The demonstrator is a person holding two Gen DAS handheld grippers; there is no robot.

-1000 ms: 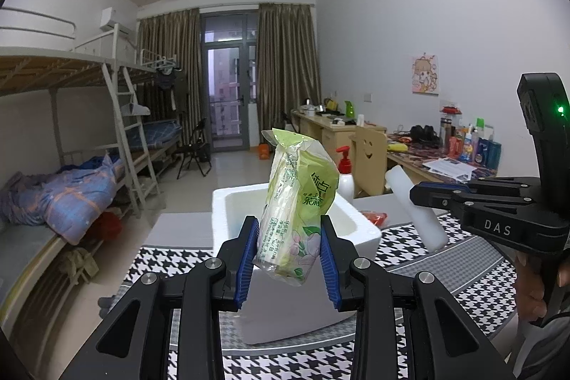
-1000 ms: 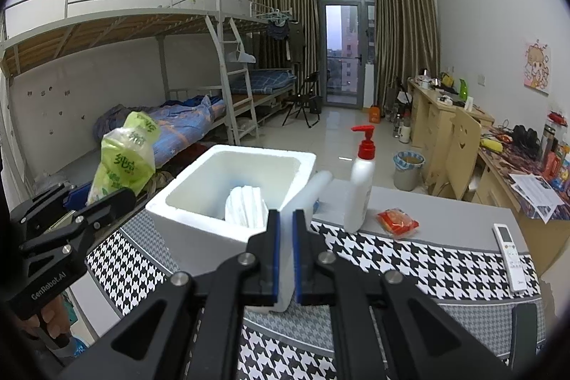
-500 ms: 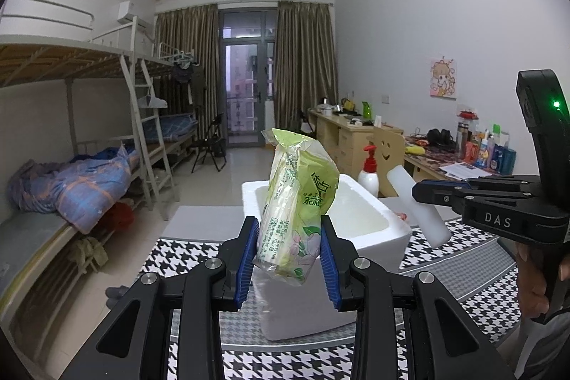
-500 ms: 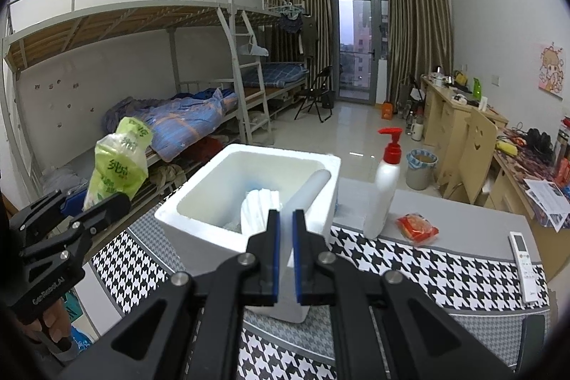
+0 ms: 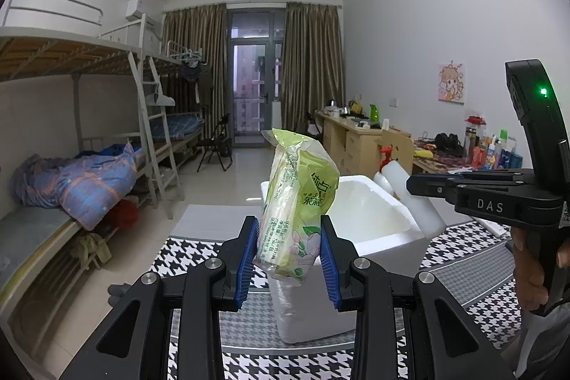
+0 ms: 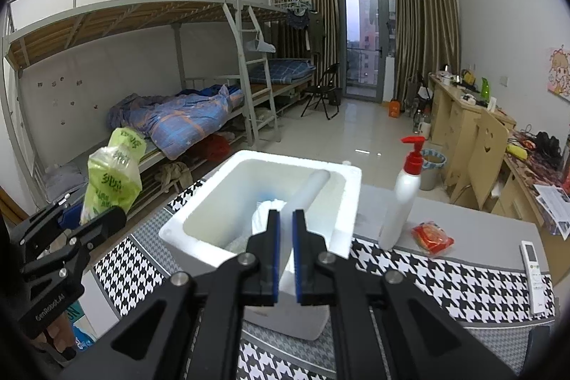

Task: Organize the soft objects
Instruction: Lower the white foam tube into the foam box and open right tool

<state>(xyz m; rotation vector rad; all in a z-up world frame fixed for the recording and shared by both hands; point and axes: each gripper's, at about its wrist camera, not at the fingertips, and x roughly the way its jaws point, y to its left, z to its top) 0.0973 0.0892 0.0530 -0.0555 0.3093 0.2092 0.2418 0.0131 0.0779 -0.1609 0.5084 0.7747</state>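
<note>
Closest to the left wrist camera: left gripper [image 5: 288,255], blue pads pressed on both sides of a green plastic tissue pack [image 5: 297,202], held upright and clear of the table, in front of the near left corner of a white foam box [image 5: 370,230]. Closest to the right wrist camera: right gripper [image 6: 284,251], jaws nearly together, clamped on the lower end of a white foam cylinder [image 6: 306,198] that slants up and away over the open box [image 6: 199,230]. Inside the box, under the cylinder, white folded soft material with a trace of blue; what it is cannot be told. From the left view, the same cylinder [image 5: 409,194] crossing the box's right rim, gripped by the right gripper [image 5: 413,184], with a hand [image 5: 534,269] on its handle at the right edge. Box standing on a black-and-white houndstooth cloth [image 6: 445,276] covering a grey table [image 6: 481,223]. Just right of the box, an upright white pump bottle with a red top [image 6: 404,198]; beside it a small red packet [image 6: 431,237]; farther right, near the table edge, a white remote control [image 6: 533,273]. Beyond the table, metal bunk beds [image 6: 171,24] with a blue quilt [image 6: 178,120] along the left wall, wooden desks [image 6: 459,109] along the right wall, a black folding chair [image 6: 322,91], and brown curtains [image 6: 302,9] framing a glass balcony door at the far end.
</note>
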